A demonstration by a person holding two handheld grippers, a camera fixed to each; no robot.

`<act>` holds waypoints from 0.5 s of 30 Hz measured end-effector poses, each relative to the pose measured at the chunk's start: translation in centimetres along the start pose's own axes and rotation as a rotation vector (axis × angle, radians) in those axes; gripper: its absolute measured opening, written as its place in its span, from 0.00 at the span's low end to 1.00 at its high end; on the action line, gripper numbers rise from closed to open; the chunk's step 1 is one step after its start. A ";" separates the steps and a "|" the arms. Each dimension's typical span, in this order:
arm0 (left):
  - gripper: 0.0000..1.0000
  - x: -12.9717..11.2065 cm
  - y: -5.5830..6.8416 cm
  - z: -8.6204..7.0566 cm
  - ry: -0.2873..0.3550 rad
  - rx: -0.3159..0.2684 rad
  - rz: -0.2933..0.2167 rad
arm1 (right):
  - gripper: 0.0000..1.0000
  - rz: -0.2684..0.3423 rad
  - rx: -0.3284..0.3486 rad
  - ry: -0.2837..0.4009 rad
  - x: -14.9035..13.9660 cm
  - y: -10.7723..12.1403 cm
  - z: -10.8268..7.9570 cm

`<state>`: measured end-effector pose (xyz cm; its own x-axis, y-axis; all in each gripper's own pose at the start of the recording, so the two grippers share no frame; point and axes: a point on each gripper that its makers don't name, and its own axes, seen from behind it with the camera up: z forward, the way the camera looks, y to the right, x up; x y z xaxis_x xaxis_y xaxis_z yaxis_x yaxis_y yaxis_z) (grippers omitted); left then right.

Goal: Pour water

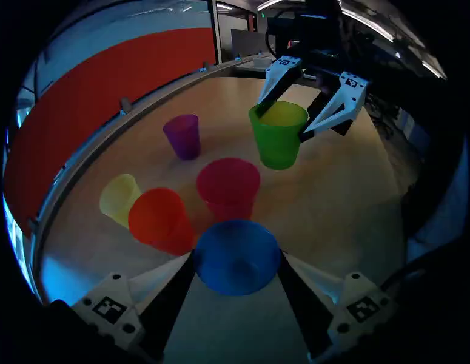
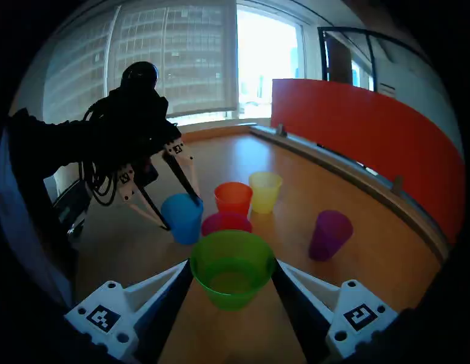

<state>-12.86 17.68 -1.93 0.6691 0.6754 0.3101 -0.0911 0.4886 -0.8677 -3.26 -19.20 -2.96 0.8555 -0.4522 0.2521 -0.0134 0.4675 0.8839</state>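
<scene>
Left gripper [image 1: 236,262]: fingers clamped on the blue cup [image 1: 236,242], one on each side of the wall just under the rim, cup upright with its mouth up. Right gripper [image 2: 233,270]: likewise closed on the green cup [image 2: 233,285], also upright. I could not tell from either view whether either cup held water, nor whether the bases rested on the wooden table [image 1: 338,206] or hung just above it. From the left gripper, the green cup lay straight ahead and a little right, well apart, with the pink cup [image 1: 228,185] standing between the two held cups. The orange cup [image 1: 161,219] and yellow cup [image 1: 119,199] stood just left of the blue one, touching each other; the purple cup [image 1: 182,136] stood farther off, alone. My judgement: pouring needed one rim brought over the other, then a tilt, clear of the pink cup.
</scene>
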 end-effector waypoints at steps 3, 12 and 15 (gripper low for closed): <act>0.91 -0.1 0.0 0.0 0.004 0.000 -0.003 | 0.93 0.000 0.000 -0.001 -0.1 0.0 0.1; 0.91 -0.8 0.5 0.1 0.003 -0.005 -0.001 | 0.93 -0.004 0.000 -0.010 -0.6 -0.2 0.6; 0.91 -1.1 0.5 0.2 -0.004 -0.003 0.000 | 0.93 -0.003 -0.002 -0.013 -0.8 -0.2 0.7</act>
<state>-13.79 17.24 -2.62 0.6662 0.6777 0.3114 -0.0889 0.4867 -0.8691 -4.30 -19.51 -3.06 0.8486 -0.4635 0.2549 -0.0100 0.4678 0.8838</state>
